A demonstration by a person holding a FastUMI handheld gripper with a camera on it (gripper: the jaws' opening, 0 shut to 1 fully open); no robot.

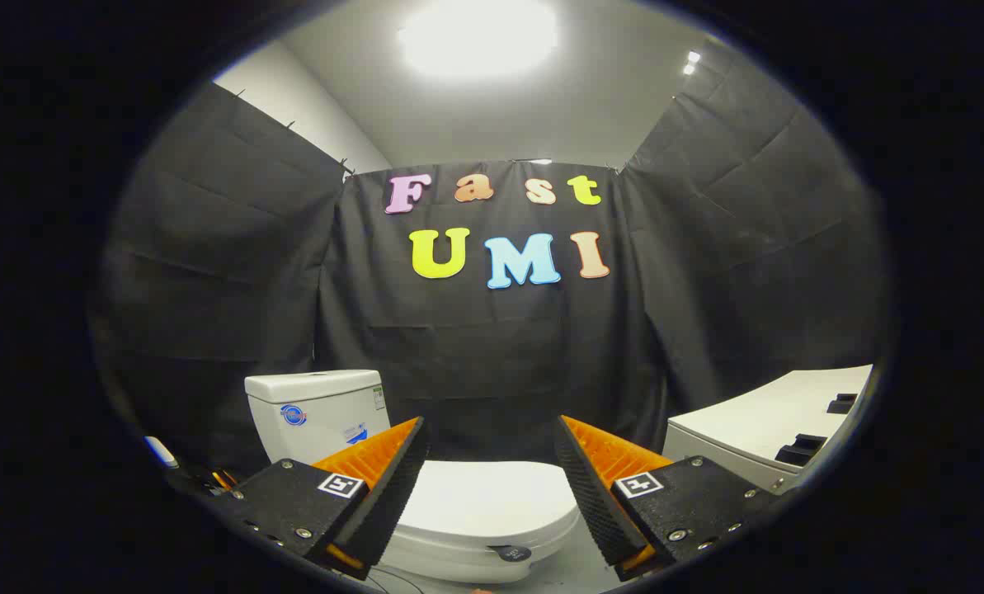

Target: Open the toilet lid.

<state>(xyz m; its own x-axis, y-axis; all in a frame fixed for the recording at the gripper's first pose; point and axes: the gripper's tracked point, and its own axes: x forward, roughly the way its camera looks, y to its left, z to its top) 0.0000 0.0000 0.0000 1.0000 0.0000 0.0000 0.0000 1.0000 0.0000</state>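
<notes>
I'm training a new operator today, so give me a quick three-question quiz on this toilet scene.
1. True or false: the toilet lid is already raised.
2. The gripper is: A) open, B) shut on the lid, C) shut on nothing.
3. What stands behind the lid, beside the black cloth?

Key:
1. False; it lies flat and closed.
2. A; its fingers stand wide apart, with the lid showing between them.
3. The tank.

I am seeing the pale floor carrying the white toilet, its lid lying closed, with a white cabinet standing off to the right.
</notes>
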